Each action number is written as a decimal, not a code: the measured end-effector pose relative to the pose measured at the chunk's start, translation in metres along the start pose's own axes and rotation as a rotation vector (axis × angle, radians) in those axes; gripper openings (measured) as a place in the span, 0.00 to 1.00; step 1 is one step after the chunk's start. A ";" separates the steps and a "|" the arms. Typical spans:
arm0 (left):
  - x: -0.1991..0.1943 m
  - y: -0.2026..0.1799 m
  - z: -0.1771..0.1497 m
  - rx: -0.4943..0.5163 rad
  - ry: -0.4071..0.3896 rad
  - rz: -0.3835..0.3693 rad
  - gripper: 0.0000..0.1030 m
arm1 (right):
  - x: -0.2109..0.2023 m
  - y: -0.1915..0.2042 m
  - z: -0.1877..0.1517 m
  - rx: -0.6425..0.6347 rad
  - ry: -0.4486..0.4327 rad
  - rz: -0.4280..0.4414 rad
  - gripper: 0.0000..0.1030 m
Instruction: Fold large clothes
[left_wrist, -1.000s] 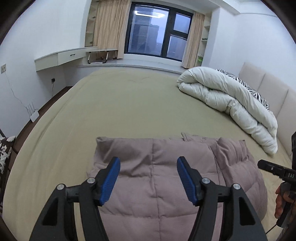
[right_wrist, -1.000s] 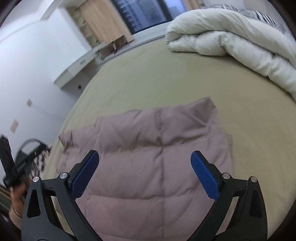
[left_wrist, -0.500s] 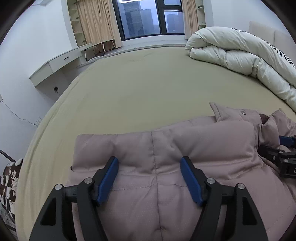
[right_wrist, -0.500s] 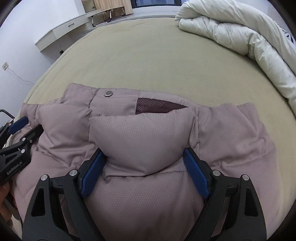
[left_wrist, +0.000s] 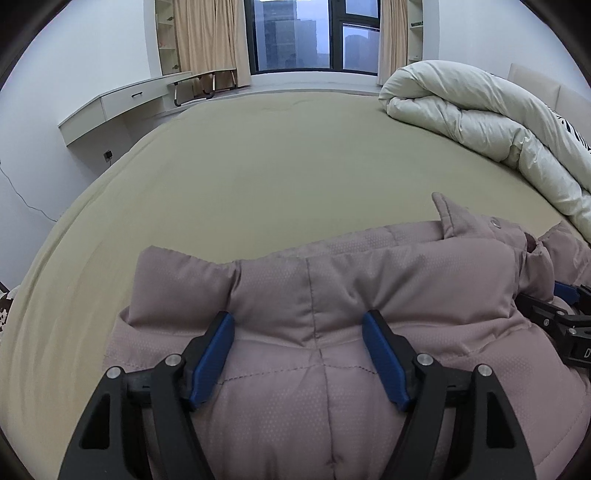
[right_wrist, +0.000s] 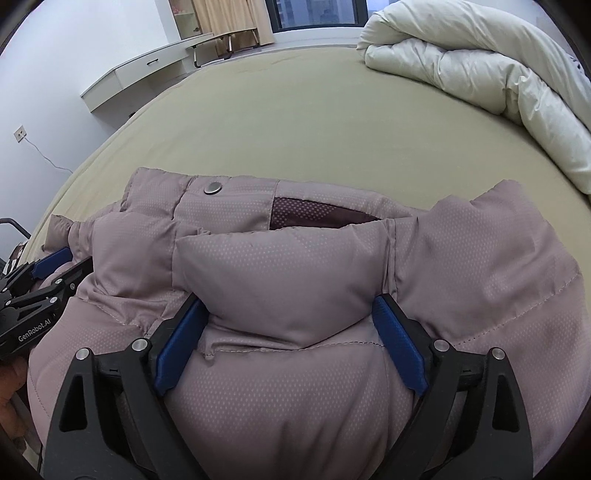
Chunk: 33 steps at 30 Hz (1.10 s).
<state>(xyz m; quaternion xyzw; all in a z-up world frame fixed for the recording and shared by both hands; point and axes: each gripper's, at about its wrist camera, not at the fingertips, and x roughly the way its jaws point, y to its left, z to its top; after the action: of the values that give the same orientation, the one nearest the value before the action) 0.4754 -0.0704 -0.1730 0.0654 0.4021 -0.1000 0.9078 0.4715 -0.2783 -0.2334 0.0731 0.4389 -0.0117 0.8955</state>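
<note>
Mauve jacket (left_wrist: 317, 295): snap (right_wrist: 212, 188), dark lining (right_wrist: 325, 218) clear only in right view.

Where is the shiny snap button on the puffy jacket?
In the right wrist view, the snap button sits on the pinkish puffer jacket, at its far edge left of centre, just left of the dark mesh lining.

jacket (left_wrist: 332, 369) on bed (left_wrist: 277, 177) near edge; duvet (left_wrist: 480, 114) far right, desk (left_wrist: 125, 99) far left.

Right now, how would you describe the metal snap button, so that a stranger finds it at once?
Start at the olive bed. The mauve puffer jacket lies on its near part. On the jacket's far flap sits one round silver snap button, the only shiny metal on the fabric.
</note>
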 end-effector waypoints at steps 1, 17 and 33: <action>0.000 0.000 0.000 0.000 -0.002 0.003 0.74 | 0.002 0.001 -0.001 -0.001 -0.003 -0.002 0.90; 0.002 0.000 0.000 -0.008 -0.009 0.010 0.74 | -0.010 0.000 -0.022 -0.001 -0.023 0.001 0.91; -0.058 0.021 -0.041 -0.014 -0.004 0.018 0.92 | -0.106 -0.091 -0.090 0.184 -0.075 -0.012 0.92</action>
<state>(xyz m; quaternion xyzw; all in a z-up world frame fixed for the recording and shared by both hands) 0.4130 -0.0342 -0.1561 0.0622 0.4005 -0.0893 0.9098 0.3281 -0.3604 -0.2155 0.1519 0.4026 -0.0601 0.9007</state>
